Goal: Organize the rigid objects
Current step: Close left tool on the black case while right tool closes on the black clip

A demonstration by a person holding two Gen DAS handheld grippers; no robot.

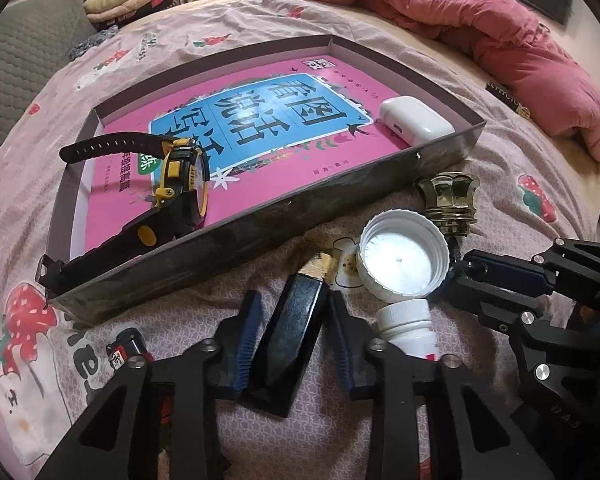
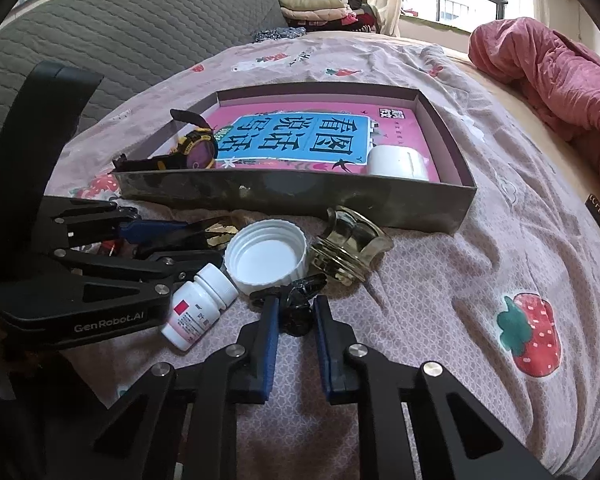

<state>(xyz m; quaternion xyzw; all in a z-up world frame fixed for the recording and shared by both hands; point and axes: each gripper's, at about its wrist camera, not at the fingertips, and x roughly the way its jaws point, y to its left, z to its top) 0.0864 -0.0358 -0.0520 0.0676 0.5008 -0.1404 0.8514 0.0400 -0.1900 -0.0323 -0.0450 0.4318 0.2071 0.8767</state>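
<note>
Both tongs are down on the bed among the loose bits in front of the box (image 1: 236, 236). Left tongs (image 1: 292, 336) are closed on the black bar w/ gold cap (image 1: 296, 328), pads pressing its long sides; it lies flat on the bedspread (image 2: 480, 240), gold end toward the box. Right tongs (image 2: 296, 312) are shut on a small black clip-like thing (image 2: 300, 304) just by the white lid (image 2: 266, 256); can't tell exactly what it is.

Already in the box on the pink book (image 1: 260, 128): watch (image 1: 180, 184) and white earbud case (image 1: 416, 120). Not yet in: white lid, pill bottle (image 2: 198, 304), brass knob (image 2: 348, 248).

Risks as I see it:
- Bar looks glossy, so it may slide out as I lift
- Bottle touches my left tongs' outer finger; lifting could roll it
- The two tongs sit near each other; moving both to the box at once may knock them, or the lid
- Soft bed, so nudged items tip or roll
- Box wall is close ahead; a low carry would clip it
</note>
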